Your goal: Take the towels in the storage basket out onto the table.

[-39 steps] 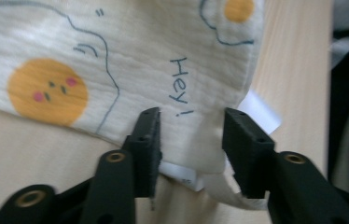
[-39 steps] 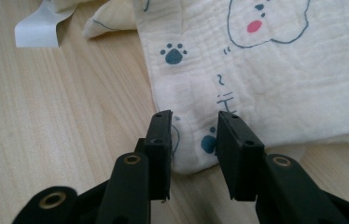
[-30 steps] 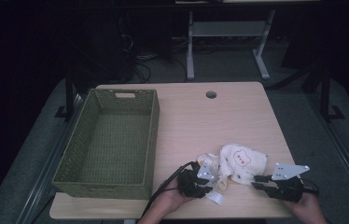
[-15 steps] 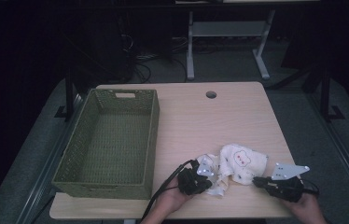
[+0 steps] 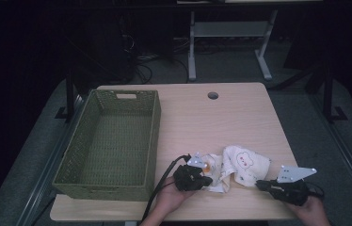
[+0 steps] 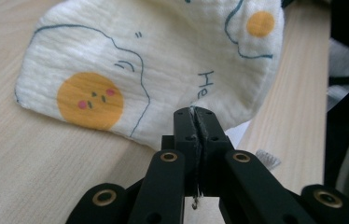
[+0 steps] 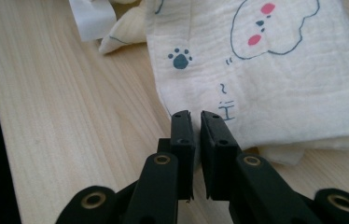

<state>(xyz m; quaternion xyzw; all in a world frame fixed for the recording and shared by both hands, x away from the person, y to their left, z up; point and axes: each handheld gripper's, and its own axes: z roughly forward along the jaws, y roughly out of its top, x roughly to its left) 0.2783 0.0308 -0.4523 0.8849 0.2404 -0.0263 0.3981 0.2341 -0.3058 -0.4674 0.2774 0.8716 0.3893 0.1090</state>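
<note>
The left gripper (image 6: 196, 114) has its fingers (image 6: 184, 126) pressed together on the near edge of a cream cloth (image 6: 163, 70), a sliver of fabric caught in the seam between them; they have just been closing onto it. In the right gripper view, the right gripper (image 7: 192, 116) has its fingers (image 7: 182, 130) drawn nearly together at the hem of the same cloth (image 7: 266, 79), with a thin gap left between them; they too have just been closing. Whether that hem is pinched between them cannot be told.

The cloth is printed with fried-egg faces, a paw print, a cloud-shaped face with pink cheeks and a few dark letters. From above it lies crumpled (image 5: 240, 165) near the front edge of the pale wooden surface (image 5: 240, 117), between the two grippers, the left gripper (image 5: 207, 181) at its left end and the right gripper (image 5: 260, 184) at its right end. A hand (image 5: 172, 200) carries the left gripper and another hand (image 5: 313, 212) the right, both coming in from the bottom.

A woven green basket (image 5: 153, 141) stands on the left half of the surface, well apart from the cloth. A round hole (image 5: 212, 95) sits near the far edge of the surface.
</note>
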